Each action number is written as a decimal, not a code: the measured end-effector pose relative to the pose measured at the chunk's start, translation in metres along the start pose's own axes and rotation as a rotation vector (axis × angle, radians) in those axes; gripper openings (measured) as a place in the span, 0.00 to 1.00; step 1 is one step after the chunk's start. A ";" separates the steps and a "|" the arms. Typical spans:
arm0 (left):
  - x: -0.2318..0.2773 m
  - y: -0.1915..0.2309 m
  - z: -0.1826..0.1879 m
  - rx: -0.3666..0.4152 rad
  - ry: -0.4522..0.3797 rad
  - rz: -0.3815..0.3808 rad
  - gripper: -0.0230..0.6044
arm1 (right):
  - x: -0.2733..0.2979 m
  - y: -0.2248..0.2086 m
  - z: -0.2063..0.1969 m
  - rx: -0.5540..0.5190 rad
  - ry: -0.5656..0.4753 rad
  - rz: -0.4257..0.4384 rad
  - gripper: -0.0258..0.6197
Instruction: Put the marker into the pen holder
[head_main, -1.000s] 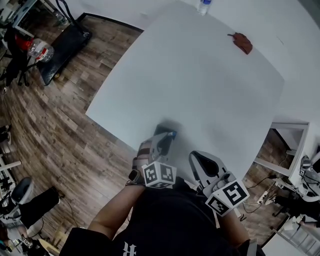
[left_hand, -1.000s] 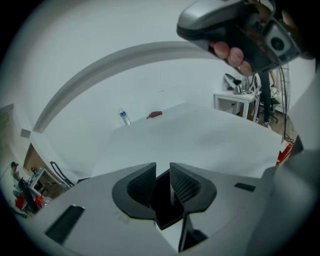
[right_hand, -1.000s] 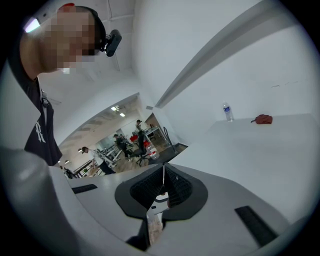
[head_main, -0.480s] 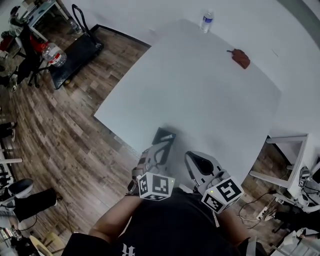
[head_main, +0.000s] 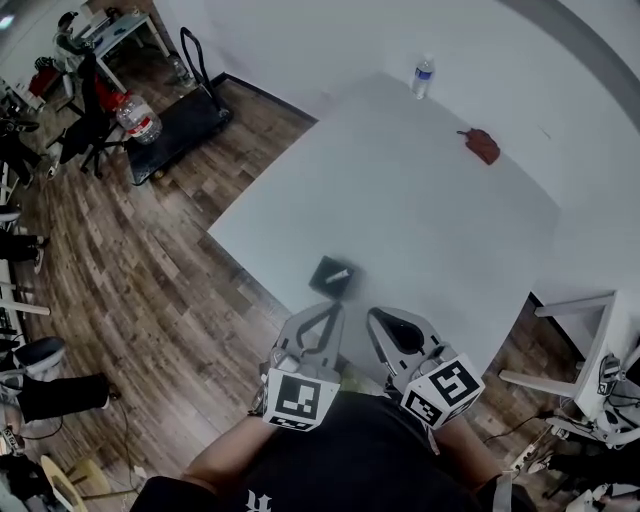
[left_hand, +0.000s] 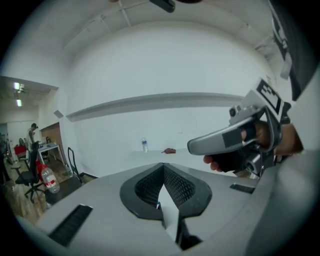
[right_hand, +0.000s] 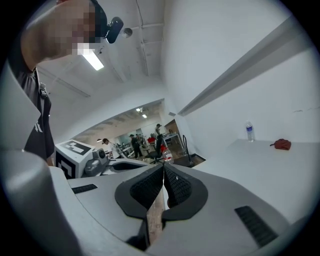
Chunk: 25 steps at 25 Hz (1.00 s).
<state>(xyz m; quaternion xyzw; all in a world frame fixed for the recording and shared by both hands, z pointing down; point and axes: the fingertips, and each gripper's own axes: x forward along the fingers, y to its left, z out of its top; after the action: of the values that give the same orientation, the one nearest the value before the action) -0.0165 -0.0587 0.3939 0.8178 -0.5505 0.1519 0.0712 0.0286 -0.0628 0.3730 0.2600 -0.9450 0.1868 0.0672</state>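
A dark square pen holder stands near the front edge of the white table. A short pale streak across its mouth looks like the marker. My left gripper hangs just short of the holder, on the side nearest me, with its jaws closed tip to tip and nothing between them. In the left gripper view the left gripper shows only a sliver of blue below the jaw tips. My right gripper is beside it to the right, also shut and empty. In the right gripper view the right gripper has its jaws touching.
A water bottle stands at the table's far edge, with a red-brown object to its right. Wooden floor lies to the left, with a black cart and a large bottle. A white shelf sits at the right.
Both grippers have drawn back toward my body. The left gripper, which covered the pen holder before, has come off it, so the holder now stands uncovered.
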 end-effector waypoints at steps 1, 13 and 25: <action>-0.006 -0.001 0.007 -0.022 -0.018 0.003 0.05 | -0.003 0.002 0.002 -0.009 -0.005 0.005 0.06; -0.063 -0.020 0.054 -0.168 -0.163 0.046 0.05 | -0.031 0.030 0.011 -0.133 -0.021 0.050 0.06; -0.072 -0.027 0.054 -0.176 -0.173 0.064 0.05 | -0.039 0.040 0.014 -0.154 -0.027 0.076 0.06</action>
<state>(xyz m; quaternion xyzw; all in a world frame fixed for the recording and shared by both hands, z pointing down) -0.0075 -0.0003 0.3203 0.8004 -0.5916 0.0340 0.0899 0.0407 -0.0183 0.3381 0.2205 -0.9666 0.1123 0.0671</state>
